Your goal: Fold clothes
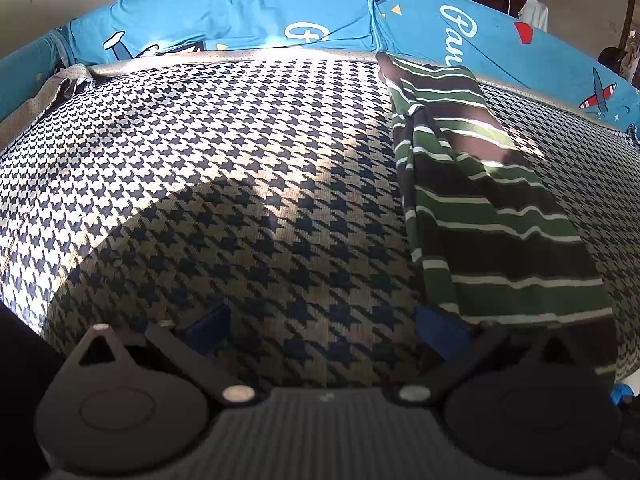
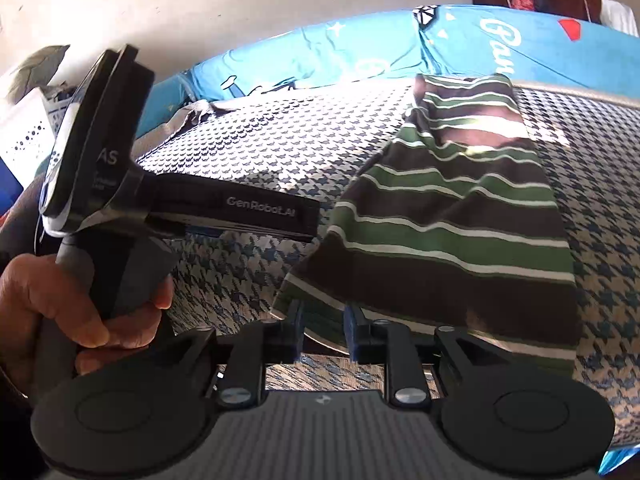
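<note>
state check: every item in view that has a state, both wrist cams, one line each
striped garment: folded into a long strip, near end lifted off the bed
left hand-held gripper: open, holding nothing
right hand-held gripper: part open, garment hem between the pads, grip unclear
houndstooth bed cover: spread flat, far-left corner rumpled
blue pillows: lined along the far edge

Houndstooth bed cover (image 1: 224, 184) in patchy sunlight, blue printed pillows (image 1: 248, 16) behind, pale wall (image 2: 240, 4)
</note>
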`<state>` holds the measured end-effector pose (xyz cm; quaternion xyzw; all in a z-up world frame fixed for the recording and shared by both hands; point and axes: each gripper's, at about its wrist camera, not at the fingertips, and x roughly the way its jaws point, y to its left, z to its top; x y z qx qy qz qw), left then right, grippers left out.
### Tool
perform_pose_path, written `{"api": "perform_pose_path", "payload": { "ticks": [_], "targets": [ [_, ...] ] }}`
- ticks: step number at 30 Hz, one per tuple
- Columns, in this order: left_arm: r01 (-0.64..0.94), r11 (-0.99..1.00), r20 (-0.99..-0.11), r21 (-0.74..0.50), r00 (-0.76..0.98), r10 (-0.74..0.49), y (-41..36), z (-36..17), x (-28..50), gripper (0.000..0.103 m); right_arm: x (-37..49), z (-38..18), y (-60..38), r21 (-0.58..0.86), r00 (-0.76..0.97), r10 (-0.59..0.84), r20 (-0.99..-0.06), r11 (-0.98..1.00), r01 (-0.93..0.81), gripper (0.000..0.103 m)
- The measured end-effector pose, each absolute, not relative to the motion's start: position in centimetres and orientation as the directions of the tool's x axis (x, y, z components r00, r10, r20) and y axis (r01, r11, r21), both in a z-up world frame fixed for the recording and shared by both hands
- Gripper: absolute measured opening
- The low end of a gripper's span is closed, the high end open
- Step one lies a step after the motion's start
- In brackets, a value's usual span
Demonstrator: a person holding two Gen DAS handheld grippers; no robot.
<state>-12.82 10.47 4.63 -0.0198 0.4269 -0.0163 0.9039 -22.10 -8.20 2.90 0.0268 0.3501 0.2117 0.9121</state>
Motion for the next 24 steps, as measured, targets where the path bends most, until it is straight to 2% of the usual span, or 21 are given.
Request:
{"api": "perform_pose_path", "payload": {
  "ticks": [6,19,21,22,24],
  "targets": [
    [-0.003,0.998,-0.769,-0.062,0.638,-0.046,11.0,4.7,-12.8,0.103,-21.6,2.3,-5.5,0.103,0.655,0.393,-0.646,0.894,-0.435,0.035],
    [-0.019,0.996,-0.773,-0.084,0.632,-0.053,11.5,4.7,-12.7,0.103,-20.9,0.2,-2.1,-0.159,0.710,0.257,-0.656,0.872,-0.462,0.037],
    [-0.019,0.996,-0.773,-0.083,0.632,-0.053,11.4,4.7,-12.7,0.103,-21.0,0.1,-2.1,-0.176,0.720,0.243,-0.650,0.873,-0.454,0.035],
    [-0.019,0.996,-0.773,-0.083,0.632,-0.053,11.5,4.7,-12.7,0.103,-21.0,0.1,-2.1,-0.184,0.725,0.236,-0.647,0.874,-0.450,0.028],
    [-0.022,0.996,-0.773,-0.085,0.633,-0.052,11.5,4.7,-12.7,0.103,-20.9,0.2,-2.4,-0.180,0.730,0.232,-0.643,0.880,-0.439,0.021]
  ]
}}
